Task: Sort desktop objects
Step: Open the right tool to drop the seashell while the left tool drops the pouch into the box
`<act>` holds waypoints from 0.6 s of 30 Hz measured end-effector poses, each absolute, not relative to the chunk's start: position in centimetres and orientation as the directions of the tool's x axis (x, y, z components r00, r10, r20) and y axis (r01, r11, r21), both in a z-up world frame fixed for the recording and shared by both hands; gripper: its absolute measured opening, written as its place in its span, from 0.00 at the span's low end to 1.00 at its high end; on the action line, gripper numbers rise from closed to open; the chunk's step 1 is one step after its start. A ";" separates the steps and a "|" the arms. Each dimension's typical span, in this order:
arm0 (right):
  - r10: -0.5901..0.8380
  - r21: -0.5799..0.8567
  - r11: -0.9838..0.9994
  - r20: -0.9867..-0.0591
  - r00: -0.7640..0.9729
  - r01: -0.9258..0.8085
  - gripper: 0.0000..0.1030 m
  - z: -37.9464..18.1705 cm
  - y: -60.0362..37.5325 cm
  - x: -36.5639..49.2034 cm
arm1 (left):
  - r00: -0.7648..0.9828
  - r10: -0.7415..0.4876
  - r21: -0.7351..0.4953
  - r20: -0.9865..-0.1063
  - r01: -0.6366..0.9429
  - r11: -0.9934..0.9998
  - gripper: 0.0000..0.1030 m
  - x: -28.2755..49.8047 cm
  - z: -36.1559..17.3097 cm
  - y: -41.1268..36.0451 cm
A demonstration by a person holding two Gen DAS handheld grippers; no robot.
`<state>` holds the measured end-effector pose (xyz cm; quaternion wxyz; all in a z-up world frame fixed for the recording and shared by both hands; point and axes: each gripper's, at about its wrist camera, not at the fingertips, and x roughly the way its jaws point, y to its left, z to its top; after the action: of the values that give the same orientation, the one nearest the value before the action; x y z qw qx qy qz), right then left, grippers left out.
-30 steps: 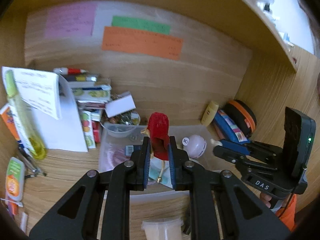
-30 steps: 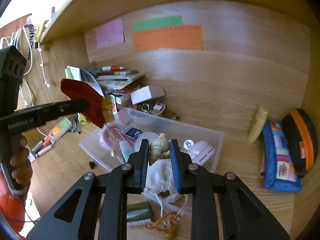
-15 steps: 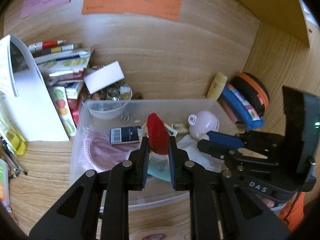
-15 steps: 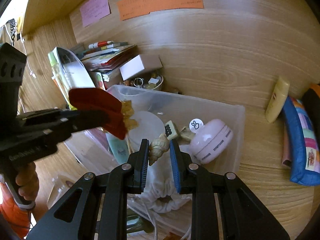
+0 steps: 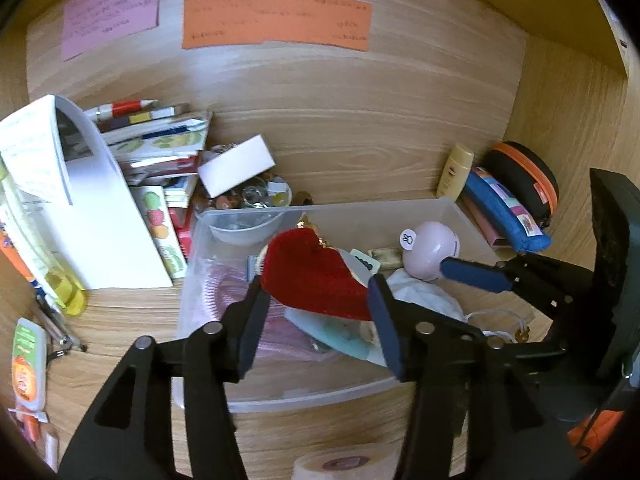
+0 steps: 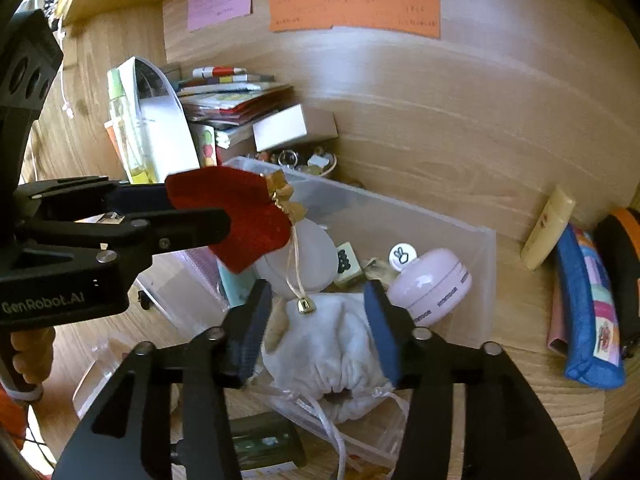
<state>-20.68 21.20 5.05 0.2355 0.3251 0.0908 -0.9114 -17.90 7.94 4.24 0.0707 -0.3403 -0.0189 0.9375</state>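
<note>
My left gripper (image 5: 316, 292) hangs over the clear plastic bin (image 5: 452, 208), its jaws opening. A red velvet pouch (image 5: 316, 276) with gold trim lies tilted flat between its fingertips, loose from the pads. In the right wrist view the red pouch (image 6: 240, 216) sticks out past the left gripper (image 6: 192, 216). My right gripper (image 6: 318, 292) is over the bin's near end, jaws also opening. A small tan shell (image 6: 276, 328), blurred, sits low beside its left finger on a white drawstring bag (image 6: 328, 344).
The bin also holds a pink round case (image 6: 430, 286) and a pink mat (image 5: 224, 292). Books, pens and a white box (image 5: 236, 164) crowd the back left. A yellow tube (image 5: 456, 168), a blue pencil case (image 5: 504, 212) and a black-orange case (image 5: 524, 176) lie right.
Both grippers came down over the bin and their jaws opened. The red pouch tipped from upright to flat. The shell dropped from the right pads toward the white bag.
</note>
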 end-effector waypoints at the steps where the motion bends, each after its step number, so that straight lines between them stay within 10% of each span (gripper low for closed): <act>1: -0.372 -0.016 -0.872 -0.628 -0.684 0.489 0.49 5.2 21.2 -20.5 | -0.762 0.138 -0.081 -0.632 -0.113 -0.990 0.54 -17.7 4.4 7.8; 5: -0.376 -0.021 -0.872 -0.610 -0.698 0.489 0.70 5.7 21.4 -20.1 | -0.784 0.104 -0.060 -0.612 -0.084 -0.995 0.65 -16.4 5.3 7.1; 18: -0.379 0.027 -0.895 -0.571 -0.729 0.445 0.78 8.5 23.3 -18.9 | -0.788 0.054 -0.037 -0.614 -0.040 -0.999 0.91 -10.9 6.0 5.2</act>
<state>-18.89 23.29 8.46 0.2218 0.2940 0.0558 -0.9280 -10.94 5.21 5.96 0.0250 -0.3249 -0.0110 0.9454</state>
